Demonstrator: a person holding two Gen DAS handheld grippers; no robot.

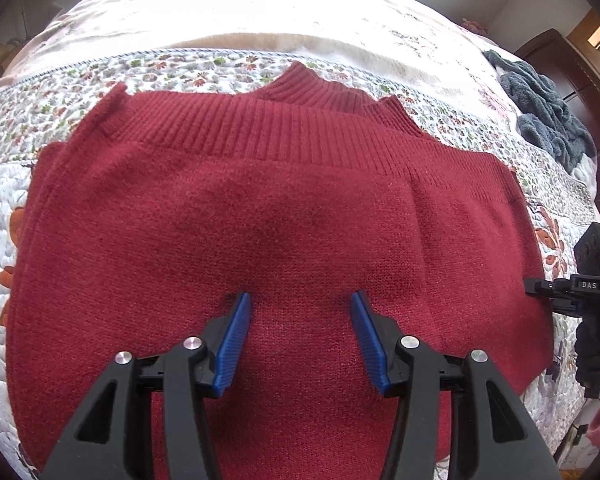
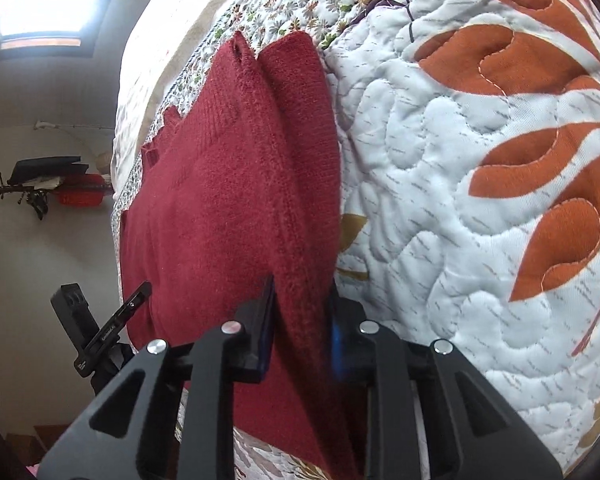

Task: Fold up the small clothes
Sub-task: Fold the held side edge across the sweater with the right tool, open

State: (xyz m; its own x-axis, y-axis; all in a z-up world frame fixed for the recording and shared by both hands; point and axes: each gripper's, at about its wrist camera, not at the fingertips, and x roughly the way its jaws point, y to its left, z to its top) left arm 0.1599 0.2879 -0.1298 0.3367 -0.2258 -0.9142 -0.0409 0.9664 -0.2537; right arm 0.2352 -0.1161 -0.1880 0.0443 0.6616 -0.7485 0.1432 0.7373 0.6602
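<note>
Quilted bedspread (image 1: 452, 92) bears red sweater (image 1: 260, 208); left gripper (image 1: 300, 300) wide, right gripper (image 2: 302, 292) pinching its edge.

My left black two-finger gripper with blue ribbed pads (image 1: 300, 300) hovers with its jaws spread wide, gripping nothing. My right black gripper (image 2: 300, 292) (pads mostly hidden) has its jaws pinched on a fabric edge.

- Left gripper (image 1: 300, 300): two black plastic arms with triangular cut-outs, each ending in a ribbed blue pad (image 1: 236, 340).
- Round silver screws (image 1: 192, 343) cap the joints, two on each side.
- Right gripper (image 2: 302, 292): the same black frame, silver screws and dark blue pads.
</note>
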